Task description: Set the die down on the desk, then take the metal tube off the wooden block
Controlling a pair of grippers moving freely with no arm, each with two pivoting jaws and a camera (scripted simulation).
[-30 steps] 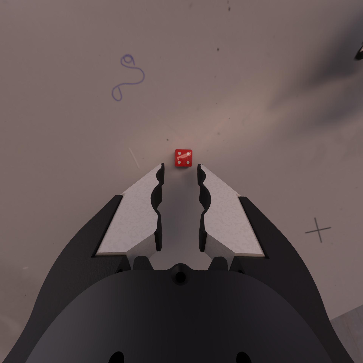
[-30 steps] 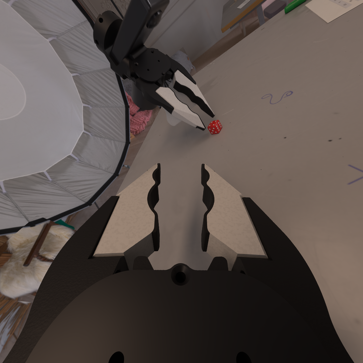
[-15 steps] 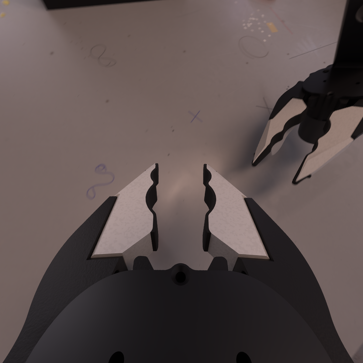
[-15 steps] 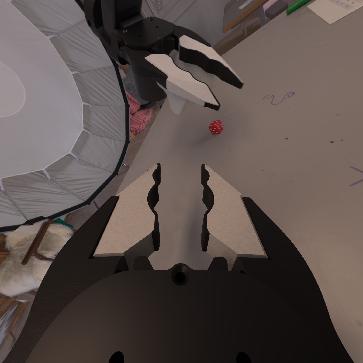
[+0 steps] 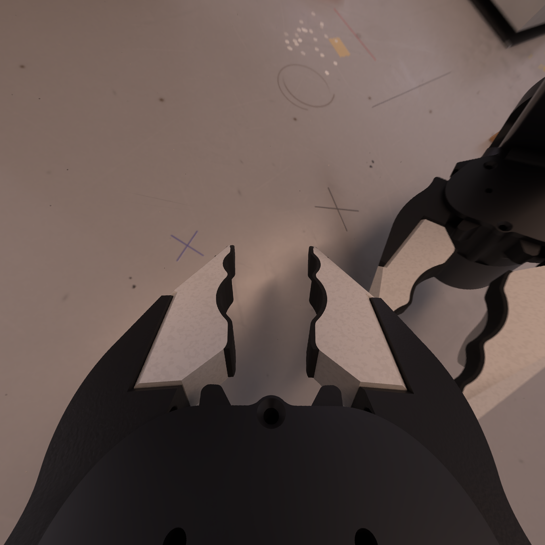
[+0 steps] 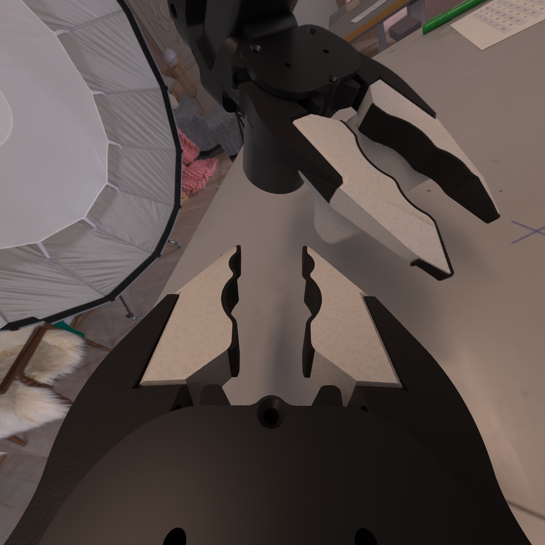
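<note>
In the left wrist view, the left gripper is held spread and empty above the desk, nothing touched, probably to go hunting for the tube. In the right wrist view, the right gripper is likewise parted around nothing near the desk's left edge, and no die, metal tube or wooden block can be spotted anywhere.

- In the left wrist view, the left gripper is hovering over the table, its jaws standing apart with nothing between them.
- A cross mark is lying at 10 o'clock from the jaws, another cross mark at 1 o'clock.
- A drawn ring is lying farther out at 12 o'clock.
- The right gripper is hanging at 3 o'clock.
- In the right wrist view, a softbox is standing off the table edge at 10 o'clock.
</note>
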